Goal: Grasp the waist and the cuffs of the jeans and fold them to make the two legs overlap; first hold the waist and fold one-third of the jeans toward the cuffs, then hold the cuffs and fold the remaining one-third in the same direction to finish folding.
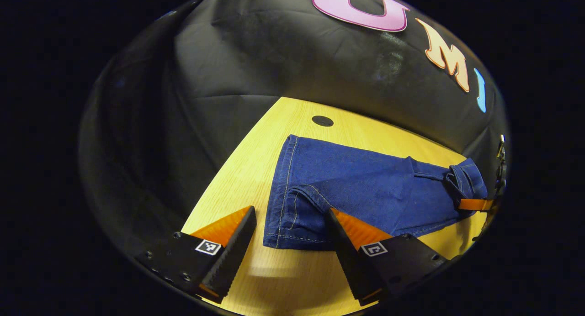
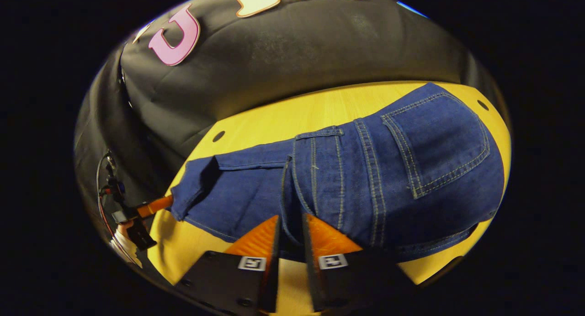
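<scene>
Left hand-held gripper (image 1: 292, 220) open over cuffs (image 1: 292, 224), right hand-held gripper (image 2: 291, 227) pinching jeans (image 2: 388, 170) waist

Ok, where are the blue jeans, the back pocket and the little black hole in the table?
Blue denim jeans (image 1: 365, 188): left gripper view, middle of the leg.
Stitched back pocket (image 2: 436, 140): right gripper view, pocket's centre.
Round black hole (image 1: 322, 121): left gripper view, its middle.

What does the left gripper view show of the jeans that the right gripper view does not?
Left gripper view: the cuffs close up, between the open left gripper's jaws. Right gripper view: the back pocket, and the right gripper shut on the waist. Both: the jeans flat on the table.
</scene>
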A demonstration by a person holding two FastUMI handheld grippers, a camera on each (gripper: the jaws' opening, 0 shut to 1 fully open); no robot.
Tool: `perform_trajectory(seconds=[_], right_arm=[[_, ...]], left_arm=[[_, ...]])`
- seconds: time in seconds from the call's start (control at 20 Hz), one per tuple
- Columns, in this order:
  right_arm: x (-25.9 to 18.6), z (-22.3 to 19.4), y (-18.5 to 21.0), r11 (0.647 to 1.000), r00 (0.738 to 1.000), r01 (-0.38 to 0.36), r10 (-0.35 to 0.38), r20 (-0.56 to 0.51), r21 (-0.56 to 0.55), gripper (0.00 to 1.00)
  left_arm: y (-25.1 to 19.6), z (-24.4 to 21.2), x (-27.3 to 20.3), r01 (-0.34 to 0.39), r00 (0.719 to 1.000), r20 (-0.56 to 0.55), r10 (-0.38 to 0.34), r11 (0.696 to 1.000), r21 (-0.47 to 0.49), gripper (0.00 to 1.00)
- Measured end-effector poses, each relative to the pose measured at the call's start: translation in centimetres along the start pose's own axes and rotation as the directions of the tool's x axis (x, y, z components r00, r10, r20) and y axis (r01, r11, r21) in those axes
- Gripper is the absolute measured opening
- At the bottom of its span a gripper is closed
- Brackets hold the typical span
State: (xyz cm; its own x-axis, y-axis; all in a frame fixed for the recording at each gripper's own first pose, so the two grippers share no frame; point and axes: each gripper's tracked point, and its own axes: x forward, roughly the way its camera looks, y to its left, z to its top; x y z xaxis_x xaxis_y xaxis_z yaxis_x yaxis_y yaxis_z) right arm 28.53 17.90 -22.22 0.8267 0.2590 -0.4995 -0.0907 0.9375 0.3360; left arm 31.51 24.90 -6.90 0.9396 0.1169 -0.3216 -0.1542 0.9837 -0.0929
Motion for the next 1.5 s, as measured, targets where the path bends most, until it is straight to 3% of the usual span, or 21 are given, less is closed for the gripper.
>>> perform_trajectory(seconds=[0.05, 0.15, 0.2, 0.25, 0.3, 0.4, 0.45, 0.6, 0.7, 0.85, 1.05, 1.25, 1.5], right_arm=[[-0.7, 0.2, 1.1, 1.0, 1.0, -0.02, 0.02, 0.004, 0.016, 0.53], [-1.2, 0.5, 0.7, 1.0, 1.0, 0.025, -0.025, 0.015, -0.003, 0.92], [-1.6, 0.4, 0.4, 0.999, 0.999, 0.047, -0.047, 0.022, -0.006, 0.96], [-2.2, 0.5, 0.1, 0.998, 0.998, 0.062, -0.062, 0.031, -0.01, 0.9], [-3.1, 0.9, -0.2, 0.997, 0.996, 0.076, -0.076, 0.049, -0.01, 0.94], [-5.1, 1.4, -1.5, 0.993, 0.99, 0.118, -0.117, 0.076, -0.001, 0.9], [-6.4, 1.6, -2.2, 0.99, 0.987, 0.137, -0.138, 0.089, 0.013, 0.97], [-10.0, 1.9, -4.7, 0.979, 0.973, 0.194, -0.2, 0.117, 0.063, 0.97], [-12.2, 1.4, -6.4, 0.968, 0.962, 0.235, -0.245, 0.12, 0.092, 0.97], [-14.6, 0.6, -8.0, 0.955, 0.953, 0.265, -0.28, 0.118, 0.133, 0.96], [-16.2, 0.5, -8.9, 0.948, 0.946, 0.28, -0.299, 0.125, 0.153, 0.97], [-17.4, 1.1, -9.2, 0.954, 0.948, 0.255, -0.279, 0.152, 0.157, 0.96], [-19.8, 2.3, -11.6, 0.961, 0.952, 0.22, -0.249, 0.179, 0.168, 0.96]], left_arm=[[0.0, -0.4, 0.0, -0.006, 1.0, -0.008, 0.006, 1.0, 0.012, 0.95], [0.5, -0.6, 0.1, -0.022, 1.0, -0.008, 0.022, 0.999, 0.031, 0.93], [0.8, -0.7, 0.1, -0.026, 1.0, -0.007, 0.026, 0.999, 0.035, 0.88], [1.0, -0.7, 0.1, -0.031, 1.0, -0.002, 0.031, 0.999, 0.034, 0.84], [1.1, -0.5, 0.1, -0.024, 1.0, 0.004, 0.024, 0.999, 0.03, 0.68], [1.1, -0.3, -0.1, -0.012, 1.0, 0.01, 0.011, 1.0, 0.024, 0.52], [0.8, -0.2, 0.0, 0.0, 1.0, 0.018, 0.0, 1.0, 0.008, 0.43], [-0.2, -0.3, 0.3, 0.02, 0.999, 0.037, -0.018, 0.999, -0.043, 0.1], [-0.4, -0.1, 0.2, 0.027, 0.998, 0.05, -0.024, 0.997, -0.07, 0.0], [-1.5, 1.0, -0.7, 0.074, 0.995, 0.076, -0.063, 0.985, -0.157, 0.0], [-7.2, 5.3, -4.1, 0.258, 0.961, 0.179, -0.212, 0.919, -0.299, 0.02], [-14.0, 6.9, -4.8, 0.344, 0.935, 0.198, -0.296, 0.894, -0.287, 0.0], [-24.9, 8.9, -6.1, 0.463, 0.882, 0.209, -0.423, 0.86, -0.216, 0.0]])
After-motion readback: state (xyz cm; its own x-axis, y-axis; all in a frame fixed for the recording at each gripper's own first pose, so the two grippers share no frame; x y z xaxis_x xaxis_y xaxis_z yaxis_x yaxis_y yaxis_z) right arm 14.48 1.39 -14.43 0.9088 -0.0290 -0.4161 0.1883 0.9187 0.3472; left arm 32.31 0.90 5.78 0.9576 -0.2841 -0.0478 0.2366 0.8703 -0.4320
